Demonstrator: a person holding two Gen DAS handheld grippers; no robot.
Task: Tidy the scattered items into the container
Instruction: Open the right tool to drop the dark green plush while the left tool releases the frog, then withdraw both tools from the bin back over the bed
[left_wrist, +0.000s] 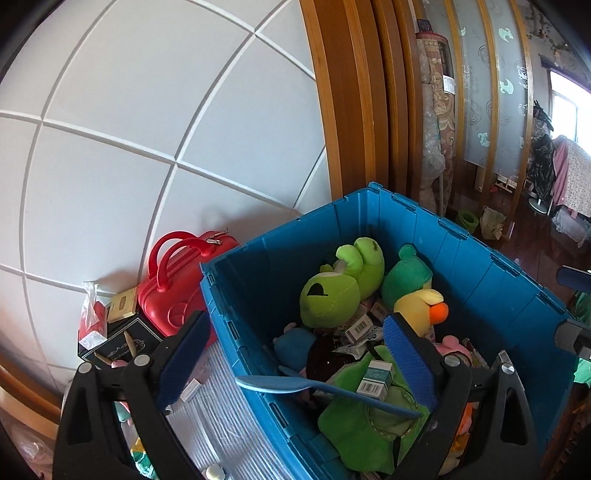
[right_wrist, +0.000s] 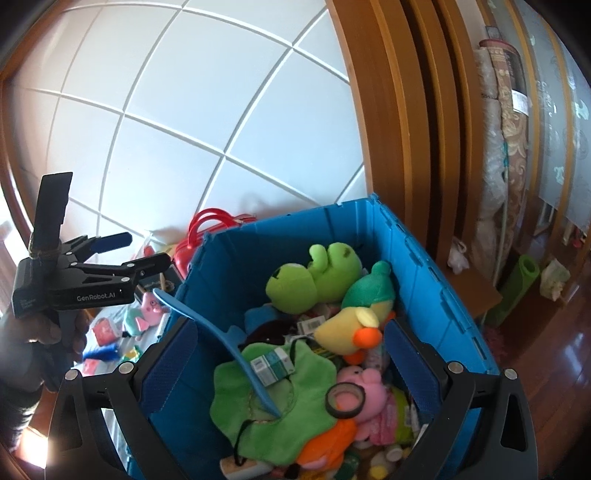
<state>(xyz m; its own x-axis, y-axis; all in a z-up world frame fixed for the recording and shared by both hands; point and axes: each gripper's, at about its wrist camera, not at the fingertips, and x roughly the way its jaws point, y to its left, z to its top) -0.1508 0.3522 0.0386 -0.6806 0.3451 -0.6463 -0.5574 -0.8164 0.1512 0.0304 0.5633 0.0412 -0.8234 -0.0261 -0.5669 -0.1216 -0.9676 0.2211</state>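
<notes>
Right wrist view: right gripper (right_wrist: 291, 354) spread wide, nothing between its pads, above the crate.
Left gripper (left_wrist: 295, 350): also wide and empty.
Container: blue plastic crate (right_wrist: 436, 288) beside a white panelled wall (right_wrist: 177, 122).
Contents: long blue plastic spoon (right_wrist: 225, 339) on a green cloth (right_wrist: 266, 413), small teal box (right_wrist: 272, 365), green frog plush (right_wrist: 314, 277), yellow duck plush (right_wrist: 347, 330), pink pig plush (right_wrist: 365, 391), tape roll (right_wrist: 345, 400).
Outside: red hard case (left_wrist: 173, 291).

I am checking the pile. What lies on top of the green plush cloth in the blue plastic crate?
A long blue plastic spoon and small teal carton; beneath the cloth is hidden.
</notes>
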